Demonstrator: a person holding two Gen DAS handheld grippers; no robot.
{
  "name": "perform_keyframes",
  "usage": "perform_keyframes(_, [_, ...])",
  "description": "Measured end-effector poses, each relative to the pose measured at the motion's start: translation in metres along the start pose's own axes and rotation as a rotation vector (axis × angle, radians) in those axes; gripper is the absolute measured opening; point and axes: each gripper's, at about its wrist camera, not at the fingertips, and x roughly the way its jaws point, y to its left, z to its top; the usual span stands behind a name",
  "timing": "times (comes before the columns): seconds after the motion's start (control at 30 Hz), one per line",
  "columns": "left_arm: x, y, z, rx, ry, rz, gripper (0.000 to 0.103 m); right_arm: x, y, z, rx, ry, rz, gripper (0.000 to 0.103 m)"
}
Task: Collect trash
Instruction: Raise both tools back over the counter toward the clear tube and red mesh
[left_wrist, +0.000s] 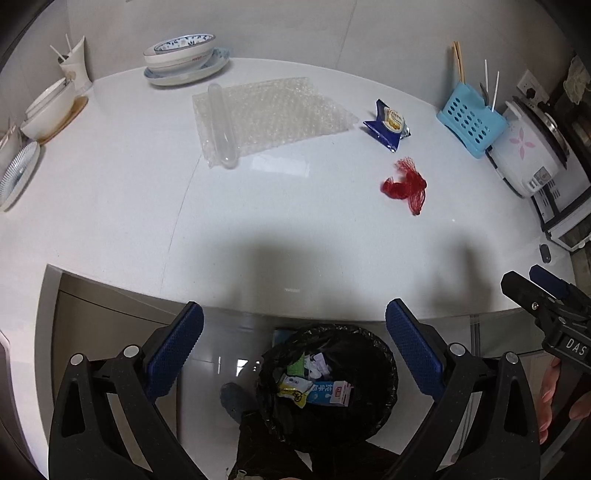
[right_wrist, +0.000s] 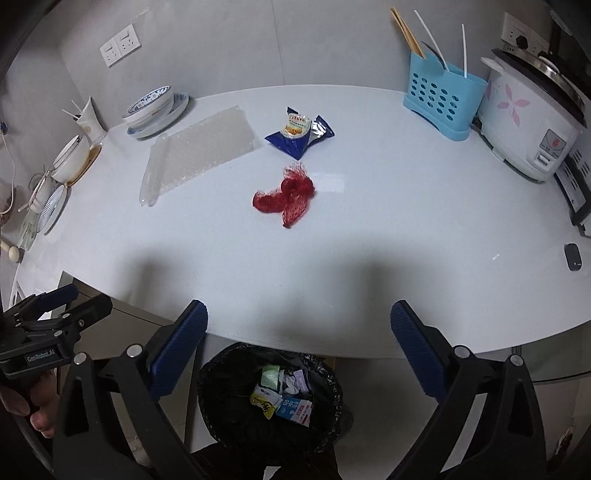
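Hovering empty over the bin (right_wrist: 269, 391), both grippers (left_wrist: 294, 347) (right_wrist: 299, 349) gape wide

left gripper (left_wrist: 294, 350): jaws wide, empty | right gripper (right_wrist: 299, 350): jaws wide, empty

A home kitchen or dining corner. A white table (right_wrist: 369, 280) stands against pale tiled walls fitted with wall sockets (right_wrist: 120, 45). Along its far edge sit stacked blue-and-white bowls (left_wrist: 181, 55), a ribbed plate (left_wrist: 16, 173), a blue perforated utensil holder (right_wrist: 441, 101) holding chopsticks (right_wrist: 406, 33), and a flower-printed rice cooker (right_wrist: 532, 122). On the glossy tiled floor stands a bin lined with a black bag (right_wrist: 269, 398).
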Motion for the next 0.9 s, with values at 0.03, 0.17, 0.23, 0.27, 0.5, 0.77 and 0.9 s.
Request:
perform_keyframes(0.03, [-0.001,0.0,0.004,0.0,-0.005,0.004,0.097,-0.001,0.0,0.005,-0.004,-0.005,-0.003,0.095])
perform_keyframes(0.17, [-0.006,0.003,0.018,-0.004,-0.017,0.015,0.097,-0.003,0.0,0.02,-0.009,-0.012,-0.006,0.095])
perform_keyframes(0.23, [-0.006,0.005,0.025,-0.009,-0.024,0.019,0.097,-0.004,0.0,0.028,-0.005,-0.016,-0.005,0.095])
perform_keyframes(0.27, [-0.006,0.007,0.028,-0.011,-0.024,0.026,0.097,-0.005,0.0,0.032,-0.003,-0.02,-0.005,0.095])
perform_keyframes(0.5, [-0.003,0.016,0.053,-0.027,-0.028,0.044,0.097,-0.007,0.005,0.058,-0.031,-0.037,-0.018,0.095])
perform_keyframes(0.77, [0.013,0.036,0.085,-0.068,-0.014,0.076,0.096,0.018,-0.002,0.081,0.01,0.031,-0.029,0.095])
perform_keyframes(0.9, [0.026,0.055,0.104,-0.114,0.003,0.085,0.096,0.033,-0.007,0.09,0.041,0.06,-0.029,0.095])
